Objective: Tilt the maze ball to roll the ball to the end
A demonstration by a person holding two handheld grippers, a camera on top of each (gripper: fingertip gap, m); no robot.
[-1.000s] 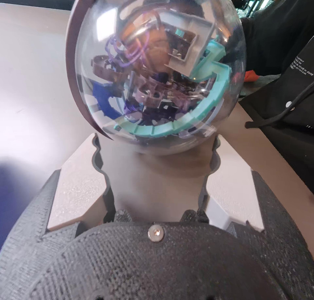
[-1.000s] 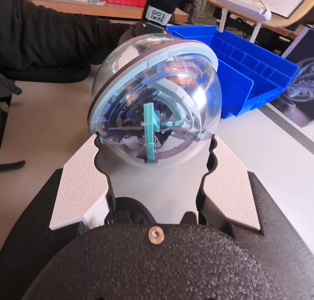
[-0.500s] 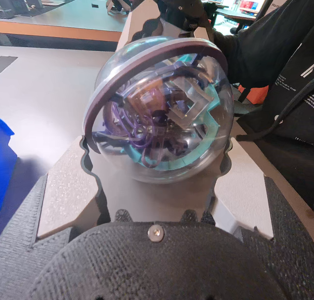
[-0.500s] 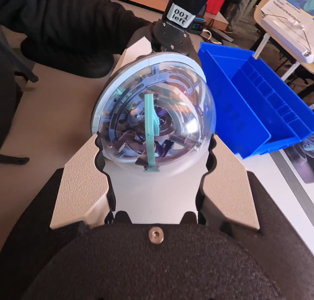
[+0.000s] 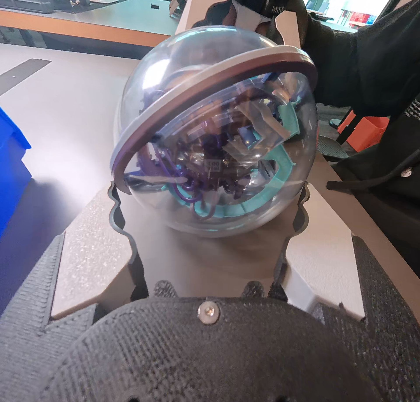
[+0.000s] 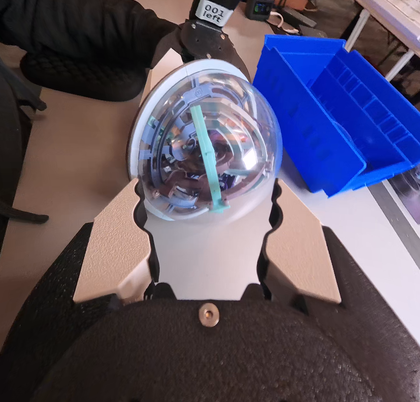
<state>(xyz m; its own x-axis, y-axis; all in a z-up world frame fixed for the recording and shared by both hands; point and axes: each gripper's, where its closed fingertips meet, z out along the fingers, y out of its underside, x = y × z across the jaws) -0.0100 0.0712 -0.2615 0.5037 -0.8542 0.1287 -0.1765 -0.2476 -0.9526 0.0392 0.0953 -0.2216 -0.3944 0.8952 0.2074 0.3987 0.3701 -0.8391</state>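
Cradling the clear maze ball point(image 5: 213, 131) above the pale table point(image 5: 68, 109), the left gripper point(image 5: 209, 186) and right gripper point(image 6: 206, 186) clamp it from opposite sides, each pair of fingertips spread wide and pressed against the sphere. Left wrist view: a tilted grey-purple rim band, teal and purple tracks, orange-edged desks point(image 5: 68, 24) behind, a sliver of blue bin point(image 5: 11, 159). Right wrist view alone reveals the whole blue bin point(image 6: 341, 118) beside the ball and a mint-green strip point(image 6: 204, 154) inside.
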